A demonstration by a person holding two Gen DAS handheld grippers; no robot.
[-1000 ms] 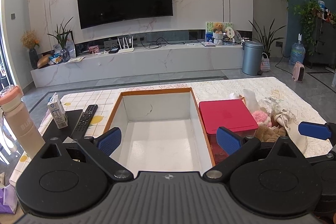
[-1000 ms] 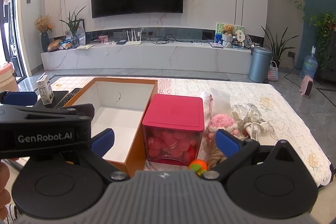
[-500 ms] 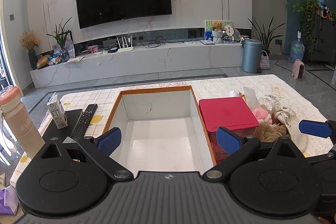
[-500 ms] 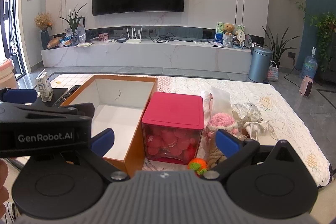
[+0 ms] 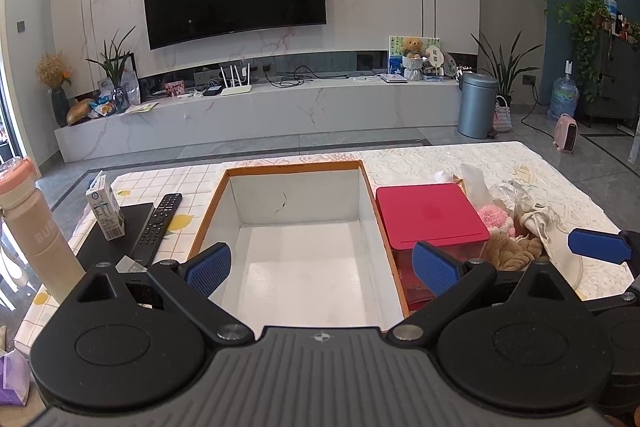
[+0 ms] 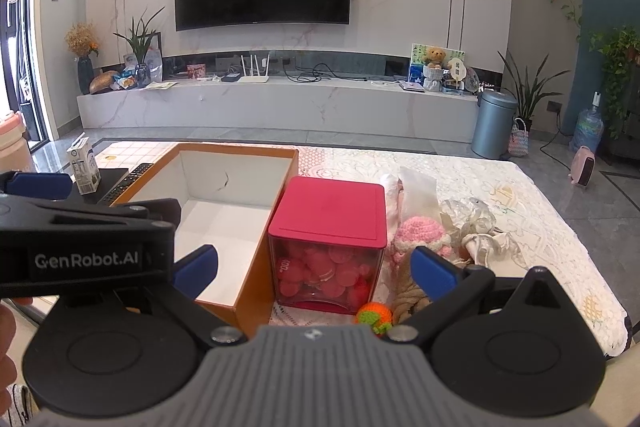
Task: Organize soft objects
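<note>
Left gripper (image 5: 322,267): blue ribbed pads spread wide, holding nothing, hung over the near edge of the open orange-rimmed white cardboard box (image 5: 298,211), interior bare. Right gripper (image 6: 316,267): pads equally wide, nothing held. At 12 o'clock of it, clear square container with red lid (image 6: 327,247), touching the box's right wall. At 1 o'clock, soft heap: pink crocheted toy (image 6: 418,235), brown plush (image 5: 510,251), cream cloth (image 6: 490,243); orange-green knitted ball (image 6: 374,317) at the near table edge. Lace tablecloth (image 6: 480,179) bare beyond.
</note>
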